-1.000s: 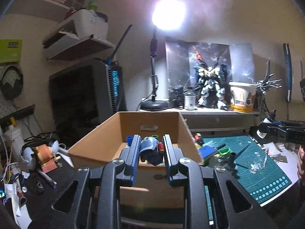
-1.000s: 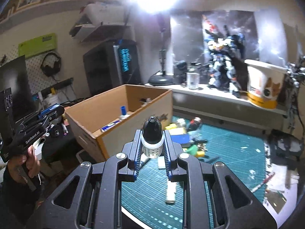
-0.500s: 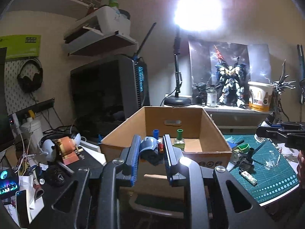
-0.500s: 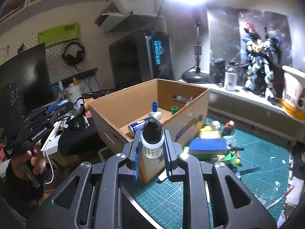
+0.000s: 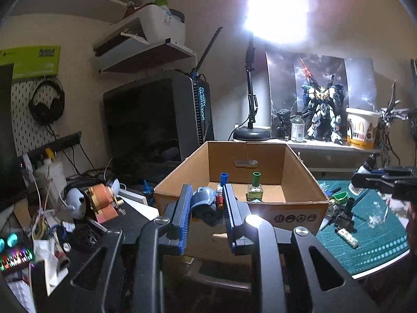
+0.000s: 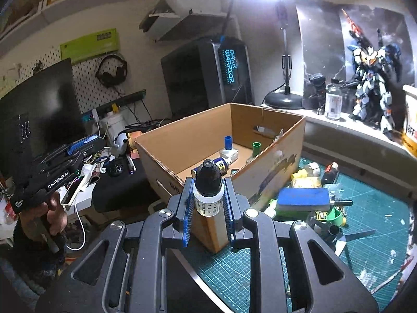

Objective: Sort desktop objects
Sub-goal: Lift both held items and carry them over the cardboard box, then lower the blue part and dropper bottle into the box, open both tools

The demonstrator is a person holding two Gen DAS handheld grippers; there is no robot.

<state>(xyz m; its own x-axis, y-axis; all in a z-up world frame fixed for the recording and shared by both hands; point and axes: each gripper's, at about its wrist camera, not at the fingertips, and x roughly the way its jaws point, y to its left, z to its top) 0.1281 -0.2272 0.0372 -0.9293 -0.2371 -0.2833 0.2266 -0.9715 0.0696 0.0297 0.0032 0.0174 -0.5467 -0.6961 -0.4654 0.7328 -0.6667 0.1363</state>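
Left claw (image 5: 206, 203) grips model part (image 5: 206, 204); right claw (image 6: 208, 198) grips bottle (image 6: 209, 190)

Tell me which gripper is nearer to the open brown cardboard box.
Neither clearly. The left gripper, clamping a blue-grey model part, and the right gripper, clamping a black-capped white bottle, both hover before the cardboard box's near rim.

The box (image 6: 208, 140) sits on the desk. Two bottles (image 6: 228, 149) stand in it. At its three o'clock lies the mat (image 6: 365, 224). The lamp (image 6: 285, 99) stands behind, at twelve.
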